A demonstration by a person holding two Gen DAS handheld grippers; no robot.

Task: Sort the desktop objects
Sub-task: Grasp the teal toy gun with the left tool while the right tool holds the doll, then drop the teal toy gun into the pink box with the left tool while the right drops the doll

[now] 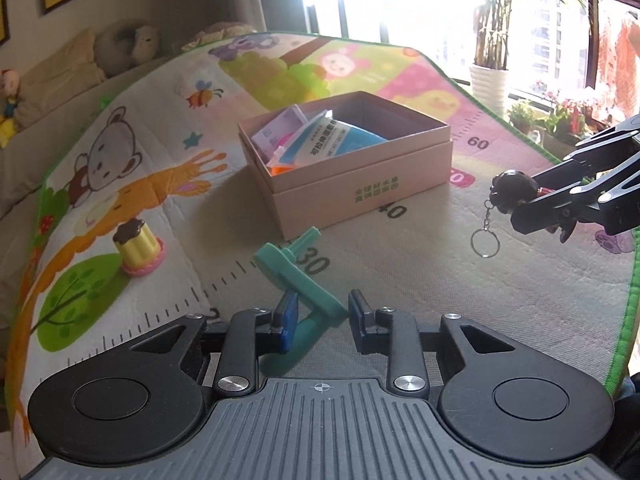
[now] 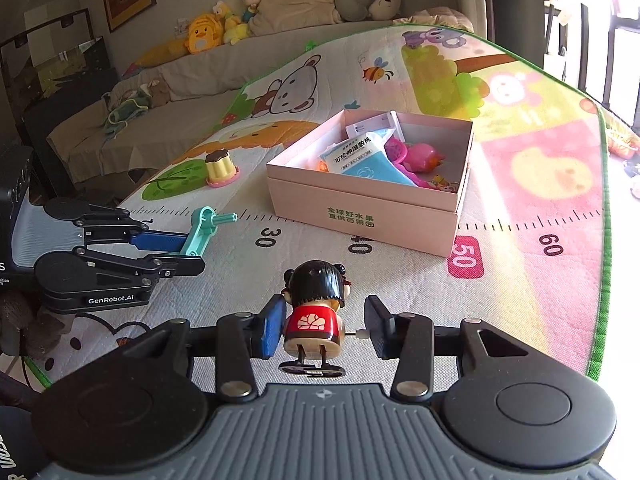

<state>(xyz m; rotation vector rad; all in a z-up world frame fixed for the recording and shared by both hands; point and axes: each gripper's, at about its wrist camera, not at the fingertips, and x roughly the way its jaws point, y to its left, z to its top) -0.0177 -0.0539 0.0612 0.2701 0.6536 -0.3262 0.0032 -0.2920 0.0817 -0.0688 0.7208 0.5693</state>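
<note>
Left wrist: one teal toy (image 1: 298, 280), one box (image 1: 352, 168), one pudding toy (image 1: 138, 250).

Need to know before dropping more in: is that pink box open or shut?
Open. The pink box has no lid on; the right wrist view looks straight in at a blue packet and pink toy.

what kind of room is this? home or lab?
Most likely a home living room or playroom: a children's play mat with cartoon animals, a sofa lined with plush toys, and potted plants by a bright window.
</note>
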